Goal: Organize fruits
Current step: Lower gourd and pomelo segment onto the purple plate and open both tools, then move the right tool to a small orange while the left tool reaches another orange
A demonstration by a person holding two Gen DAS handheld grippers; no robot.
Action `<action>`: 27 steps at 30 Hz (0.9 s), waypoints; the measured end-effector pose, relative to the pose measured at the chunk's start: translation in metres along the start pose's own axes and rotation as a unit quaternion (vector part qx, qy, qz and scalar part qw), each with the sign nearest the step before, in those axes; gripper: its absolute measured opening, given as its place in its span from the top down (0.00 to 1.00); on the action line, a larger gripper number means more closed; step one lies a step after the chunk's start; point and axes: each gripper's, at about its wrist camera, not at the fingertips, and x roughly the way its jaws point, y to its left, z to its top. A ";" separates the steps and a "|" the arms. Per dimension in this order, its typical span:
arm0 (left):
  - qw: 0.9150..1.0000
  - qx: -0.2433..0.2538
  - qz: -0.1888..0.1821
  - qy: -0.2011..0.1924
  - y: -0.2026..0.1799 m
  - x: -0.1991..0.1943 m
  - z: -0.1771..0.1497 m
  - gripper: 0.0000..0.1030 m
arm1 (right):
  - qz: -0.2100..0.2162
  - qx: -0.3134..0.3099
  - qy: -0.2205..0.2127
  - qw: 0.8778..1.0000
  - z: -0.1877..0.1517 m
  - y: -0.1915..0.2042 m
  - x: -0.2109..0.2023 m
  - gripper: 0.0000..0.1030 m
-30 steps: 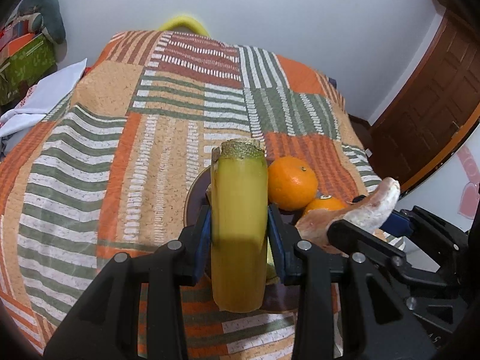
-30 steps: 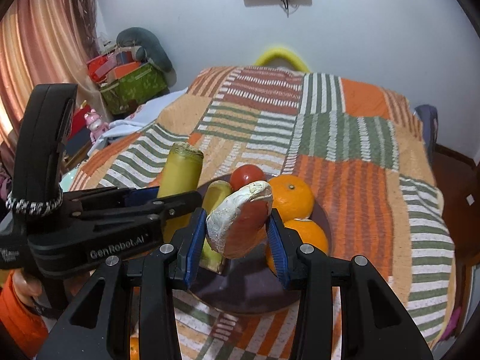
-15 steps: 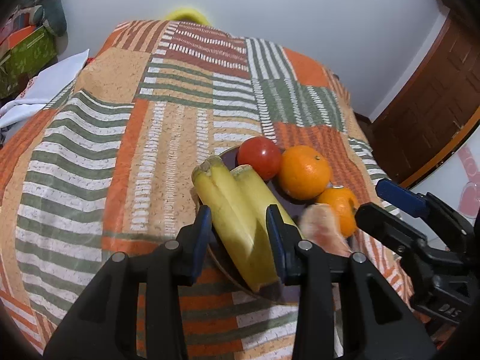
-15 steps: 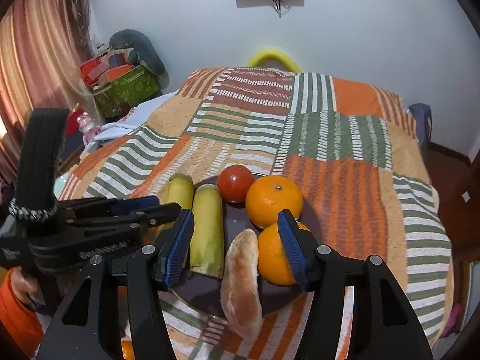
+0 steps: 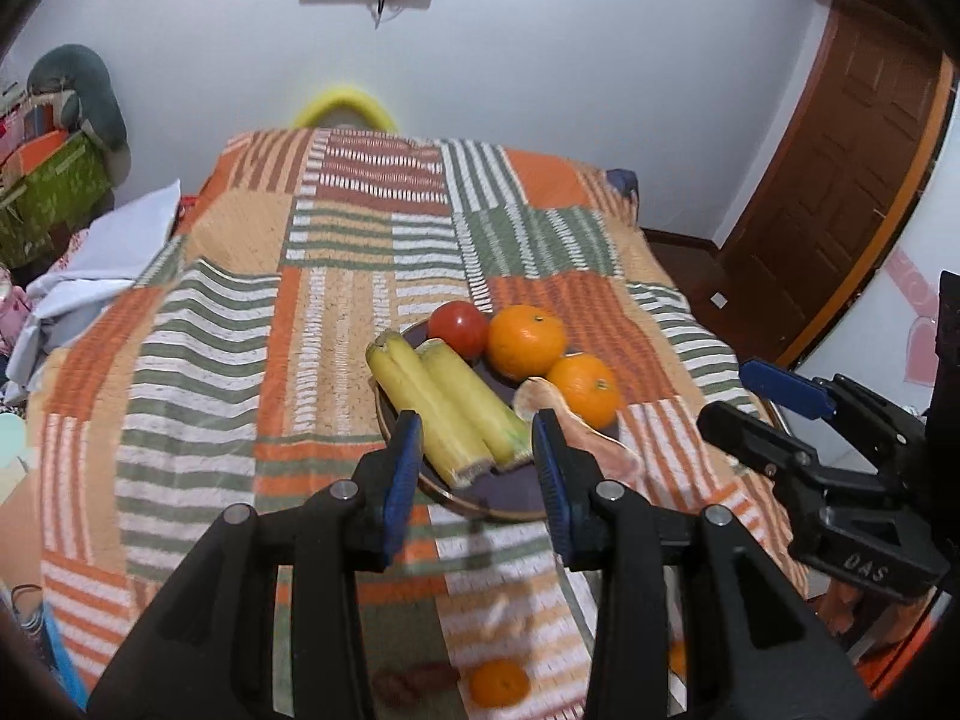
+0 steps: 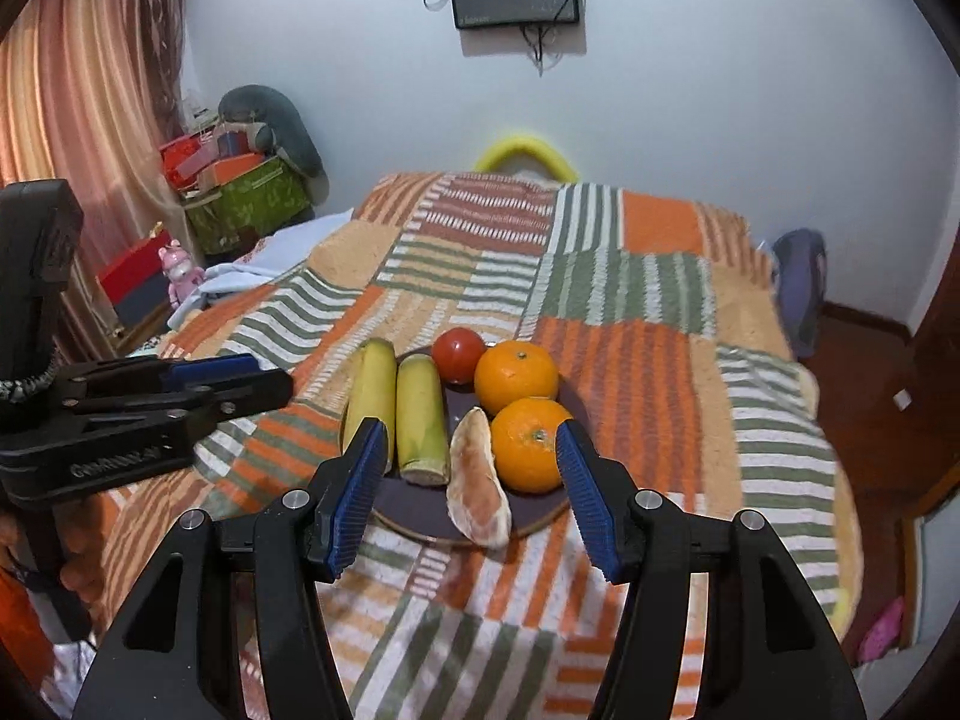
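A dark plate (image 6: 420, 513) (image 5: 498, 495) on the striped bedspread holds two yellow-green banana pieces (image 6: 420, 414) (image 5: 444, 402), a red tomato (image 6: 457, 354) (image 5: 457, 329), two oranges (image 6: 528, 444) (image 5: 525, 341) and a pale pink fruit slice (image 6: 477, 483) (image 5: 543, 399). My left gripper (image 5: 474, 474) is open and empty just in front of the plate. My right gripper (image 6: 468, 492) is open and empty, above the plate's near edge. Each gripper shows in the other's view, the right one (image 5: 780, 408) and the left one (image 6: 210, 384).
The bedspread (image 5: 336, 276) covers a bed running to the far wall. A small orange (image 5: 498, 683) and a brown item (image 5: 414, 681) lie below near the bed's front. Boxes and clutter (image 6: 240, 192) stand at the left; a wooden door (image 5: 840, 180) is at the right.
My left gripper let go of the banana piece and my right gripper let go of the pink slice. Both lie on the plate. Both grippers opened and drew back.
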 end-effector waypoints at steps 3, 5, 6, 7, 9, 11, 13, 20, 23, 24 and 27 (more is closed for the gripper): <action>1.000 0.006 0.002 -0.013 -0.004 -0.028 -0.006 0.64 | -0.006 -0.007 -0.014 1.000 -0.004 0.003 -0.023 0.44; 1.000 0.013 0.006 -0.019 -0.006 -0.046 -0.013 0.62 | -0.008 -0.009 -0.020 1.000 -0.008 0.005 -0.035 0.41; 1.000 0.015 0.009 -0.019 -0.007 -0.055 -0.018 0.62 | -0.010 -0.012 -0.023 1.000 -0.011 0.007 -0.042 0.41; 1.000 0.017 0.012 -0.019 -0.007 -0.059 -0.020 0.62 | -0.012 -0.016 -0.024 1.000 -0.014 0.008 -0.046 0.41; 0.999 0.023 0.019 -0.016 -0.009 -0.071 -0.030 0.62 | -0.016 -0.022 -0.023 0.999 -0.021 0.010 -0.054 0.41; 0.999 0.024 0.020 -0.012 -0.009 -0.079 -0.039 0.62 | -0.017 -0.023 -0.019 0.999 -0.028 0.012 -0.058 0.41; 1.000 0.020 0.016 -0.014 -0.009 -0.088 -0.047 0.60 | -0.018 -0.019 -0.016 1.000 -0.034 0.013 -0.062 0.41; 0.999 0.028 0.021 -0.019 -0.017 -0.106 -0.081 0.47 | -0.018 -0.007 -0.005 1.000 -0.062 0.020 -0.074 0.37; 0.999 0.027 0.017 -0.011 -0.021 -0.102 -0.093 0.47 | -0.016 -0.005 0.011 1.000 -0.079 0.019 -0.071 0.37; 1.000 0.024 0.013 -0.006 -0.021 -0.099 -0.097 0.47 | -0.017 -0.005 0.018 1.000 -0.085 0.020 -0.069 0.37; 1.000 0.018 0.005 0.014 -0.023 -0.088 -0.108 0.47 | -0.023 -0.007 0.035 0.999 -0.101 0.021 -0.065 0.37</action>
